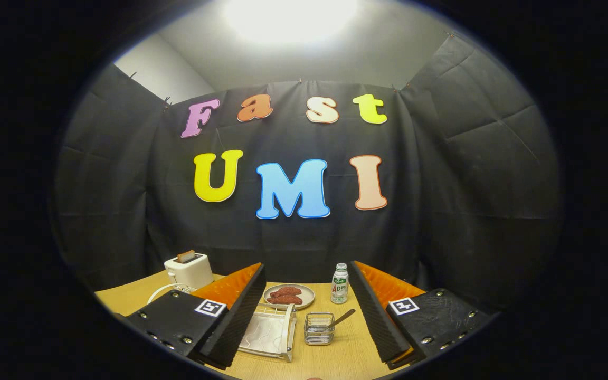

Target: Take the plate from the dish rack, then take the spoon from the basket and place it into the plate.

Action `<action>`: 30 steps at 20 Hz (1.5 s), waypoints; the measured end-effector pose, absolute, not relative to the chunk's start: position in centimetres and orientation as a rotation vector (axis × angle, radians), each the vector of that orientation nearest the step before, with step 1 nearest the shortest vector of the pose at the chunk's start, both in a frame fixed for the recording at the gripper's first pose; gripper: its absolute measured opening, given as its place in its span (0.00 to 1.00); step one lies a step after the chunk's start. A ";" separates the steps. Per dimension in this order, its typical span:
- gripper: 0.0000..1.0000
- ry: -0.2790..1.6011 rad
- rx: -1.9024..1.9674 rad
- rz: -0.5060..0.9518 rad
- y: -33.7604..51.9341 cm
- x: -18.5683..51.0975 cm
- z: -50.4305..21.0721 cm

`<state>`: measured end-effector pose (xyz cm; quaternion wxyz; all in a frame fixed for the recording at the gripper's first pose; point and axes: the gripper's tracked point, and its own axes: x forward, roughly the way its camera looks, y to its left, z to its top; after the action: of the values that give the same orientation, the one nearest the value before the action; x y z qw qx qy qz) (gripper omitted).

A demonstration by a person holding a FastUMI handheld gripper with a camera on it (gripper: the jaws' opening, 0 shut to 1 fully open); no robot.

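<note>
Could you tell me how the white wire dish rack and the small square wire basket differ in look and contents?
The white wire dish rack is wide, low and white; the small square wire basket is narrow, boxy and bare metal. The rack holds a pale plate lying in it; the basket holds a spoon whose handle leans out. Both stand on the wooden table, between the open gripper fingers.

Ridged tongs (304,322), screwed mounts bearing square markers.
</note>
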<state>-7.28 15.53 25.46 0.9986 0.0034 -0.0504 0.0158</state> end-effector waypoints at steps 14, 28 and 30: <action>0.96 0.066 0.014 0.168 22.4 -0.4 21.3; 0.97 0.409 0.069 0.267 29.8 7.9 11.7; 0.97 0.472 0.077 0.274 30.2 8.7 10.2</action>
<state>8.71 30.20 10.22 0.9622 0.0378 0.2331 0.1354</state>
